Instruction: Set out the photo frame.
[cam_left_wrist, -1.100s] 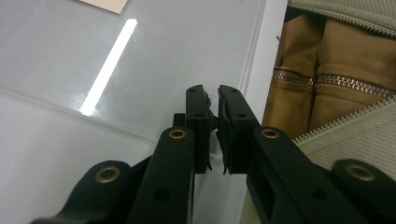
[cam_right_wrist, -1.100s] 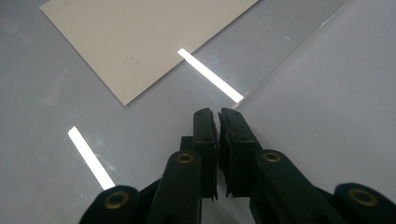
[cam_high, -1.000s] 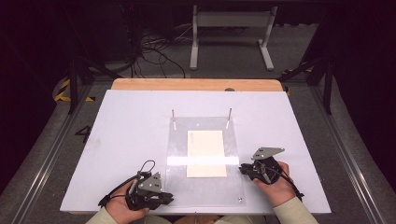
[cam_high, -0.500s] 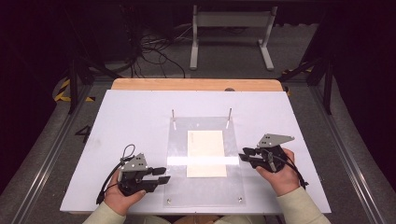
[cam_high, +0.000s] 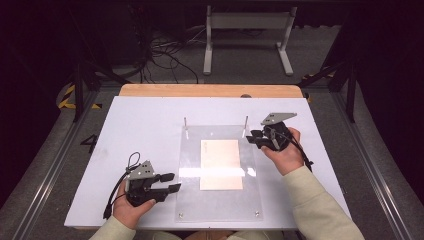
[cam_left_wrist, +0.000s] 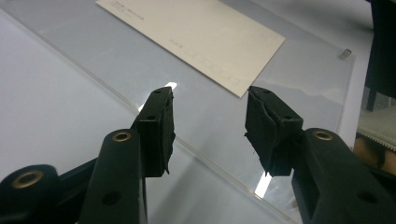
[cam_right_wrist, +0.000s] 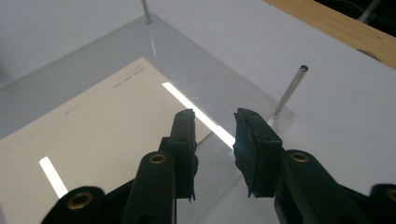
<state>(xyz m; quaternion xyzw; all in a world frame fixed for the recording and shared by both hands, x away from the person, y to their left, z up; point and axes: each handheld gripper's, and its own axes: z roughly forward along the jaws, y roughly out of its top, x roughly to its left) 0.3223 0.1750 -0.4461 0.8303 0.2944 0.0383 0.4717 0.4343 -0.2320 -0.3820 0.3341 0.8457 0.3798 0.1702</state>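
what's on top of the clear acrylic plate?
A cream printed envelope lies flat on the clear acrylic plate, with two thin metal pins upright at its far edge. Whether anything lies beneath the envelope cannot be seen.

Dark room — grey floor (cam_high: 320, 60), white stand (cam_high: 247, 35), tangled cables (cam_high: 165, 52) behind the table.

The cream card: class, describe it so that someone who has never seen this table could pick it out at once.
Start at the white table and find the clear acrylic sheet lying flat in its middle, with two thin metal pins standing at its far edge. The cream card lies in the centre of that sheet. It is the one opaque, cream rectangle there, with faint small print along one edge.
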